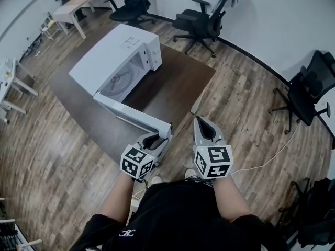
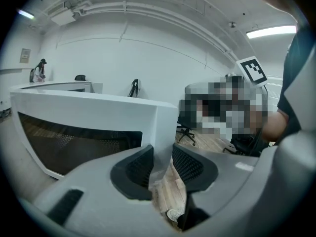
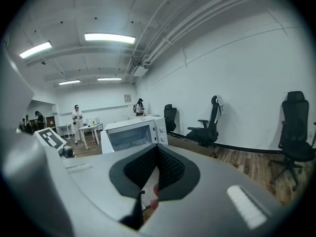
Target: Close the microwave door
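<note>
Presently the task is at its opening stage. The microwave (image 1: pixel 123 56) stands on the brown tabletop (image 1: pixel 180 82) with its cavity and turntable exposed. Its door (image 1: pixel 133 116) hangs fully open, swung out toward the person.

The left hand-held gripper (image 1: pixel 159 136) is at the door's free end. In the left gripper view that white edge stands between the jaws, and both pads appear to press on it, so I judge the door grasped. The right hand-held gripper (image 1: pixel 200 122) hangs just beside it over the floor, off the tabletop. Its jaws are clenched tip to tip on nothing.

Done: a hold on the door. Outstanding: the whole swing back to the microwave's front and the final latch, neither yet begun as far as the views show. The swing path across the tabletop looks unobstructed.
</note>
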Demonstrator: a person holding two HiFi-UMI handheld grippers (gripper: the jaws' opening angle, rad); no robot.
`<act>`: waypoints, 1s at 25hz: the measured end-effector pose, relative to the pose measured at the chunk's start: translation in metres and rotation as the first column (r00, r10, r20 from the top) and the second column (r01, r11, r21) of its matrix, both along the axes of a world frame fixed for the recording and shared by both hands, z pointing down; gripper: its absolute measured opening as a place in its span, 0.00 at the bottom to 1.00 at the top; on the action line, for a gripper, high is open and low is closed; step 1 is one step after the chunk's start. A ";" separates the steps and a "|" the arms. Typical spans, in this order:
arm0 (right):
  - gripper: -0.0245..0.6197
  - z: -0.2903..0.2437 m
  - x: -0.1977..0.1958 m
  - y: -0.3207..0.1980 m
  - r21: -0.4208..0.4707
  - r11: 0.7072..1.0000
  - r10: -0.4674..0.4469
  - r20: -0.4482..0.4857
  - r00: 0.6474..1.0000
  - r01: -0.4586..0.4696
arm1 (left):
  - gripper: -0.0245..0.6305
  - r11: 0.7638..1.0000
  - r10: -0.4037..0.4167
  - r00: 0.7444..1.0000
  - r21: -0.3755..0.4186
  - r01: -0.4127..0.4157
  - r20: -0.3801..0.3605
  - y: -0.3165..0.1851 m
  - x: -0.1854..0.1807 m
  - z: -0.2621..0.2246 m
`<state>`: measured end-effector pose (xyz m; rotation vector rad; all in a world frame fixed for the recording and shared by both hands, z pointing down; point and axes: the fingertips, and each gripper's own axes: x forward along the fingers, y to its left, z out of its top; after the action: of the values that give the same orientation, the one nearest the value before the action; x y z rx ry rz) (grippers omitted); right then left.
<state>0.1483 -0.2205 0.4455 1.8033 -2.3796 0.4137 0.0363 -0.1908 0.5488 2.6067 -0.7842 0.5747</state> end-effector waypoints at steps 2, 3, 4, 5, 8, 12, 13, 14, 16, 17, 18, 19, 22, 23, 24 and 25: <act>0.05 -0.002 0.008 -0.005 0.001 1.000 -0.006 -0.001 1.000 0.006 | 0.24 1.000 -0.029 1.000 -0.001 0.029 0.002 -0.009 0.006 0.000; 0.05 -0.002 0.012 -0.007 0.002 1.000 -0.010 -0.003 1.000 0.010 | 0.24 0.999 -0.046 0.999 -0.004 0.046 0.001 -0.013 0.009 0.000; 0.05 -0.002 0.015 -0.009 0.003 1.000 -0.015 -0.006 1.000 0.015 | 0.24 0.998 -0.065 0.998 -0.008 0.065 0.000 -0.018 0.012 0.000; 0.05 -0.002 0.019 -0.010 0.005 1.000 -0.020 -0.009 1.000 0.020 | 0.24 0.996 -0.084 0.996 -0.012 0.084 0.000 -0.022 0.014 0.000; 0.05 -0.002 0.032 -0.014 0.007 0.999 -0.039 -0.017 0.999 0.039 | 0.24 0.989 -0.145 0.989 -0.012 0.145 0.007 -0.035 0.021 0.000; 0.05 -0.001 0.046 -0.019 0.006 0.997 -0.074 -0.018 0.997 0.074 | 0.24 0.977 -0.213 0.977 -0.001 0.213 0.003 -0.051 0.029 0.000; 0.05 0.000 0.049 -0.020 0.006 0.996 -0.085 -0.019 0.996 0.085 | 0.24 0.974 -0.228 0.974 0.003 0.228 0.000 -0.054 0.031 0.000; 0.05 0.001 0.052 -0.020 0.006 0.995 -0.096 -0.019 0.995 0.096 | 0.24 0.970 -0.243 0.970 0.007 0.243 -0.004 -0.057 0.033 0.000; 0.05 0.001 0.056 -0.023 0.006 0.993 -0.118 -0.015 0.993 0.118 | 0.24 0.963 -0.269 0.963 0.012 0.270 -0.014 -0.064 0.037 0.000; 0.05 0.001 0.057 -0.024 0.006 0.992 -0.129 -0.013 0.992 0.129 | 0.24 0.960 -0.280 0.960 0.013 0.280 -0.018 -0.067 0.038 0.000; 0.05 0.001 0.057 -0.025 0.007 0.990 -0.140 -0.011 0.990 0.140 | 0.24 0.957 -0.289 0.957 0.013 0.289 -0.020 -0.071 0.039 0.000; 0.05 0.000 0.057 -0.027 0.007 0.989 -0.150 -0.010 0.989 0.150 | 0.24 0.955 -0.296 0.955 0.012 0.297 -0.022 -0.074 0.041 0.000; 0.05 -0.002 0.057 -0.032 0.011 0.985 -0.171 -0.005 0.985 0.171 | 0.24 0.950 -0.312 0.950 0.011 0.312 -0.020 -0.084 0.046 0.000; 0.05 -0.003 0.056 -0.035 0.012 0.984 -0.176 -0.003 0.984 0.176 | 0.24 0.949 -0.316 0.949 0.010 0.316 -0.018 -0.088 0.047 0.000; 0.05 -0.003 0.054 -0.038 0.013 0.983 -0.180 -0.001 0.984 0.180 | 0.24 0.948 -0.319 0.948 0.009 0.319 -0.018 -0.092 0.048 0.000; 0.05 -0.003 0.053 -0.040 0.014 0.983 -0.184 0.002 0.983 0.184 | 0.24 0.947 -0.321 0.947 0.007 0.321 -0.019 -0.095 0.049 0.001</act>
<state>0.2011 -0.2603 0.4424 1.5700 -2.5284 0.3792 0.0849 -0.2857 0.5494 2.4141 -1.1777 0.4509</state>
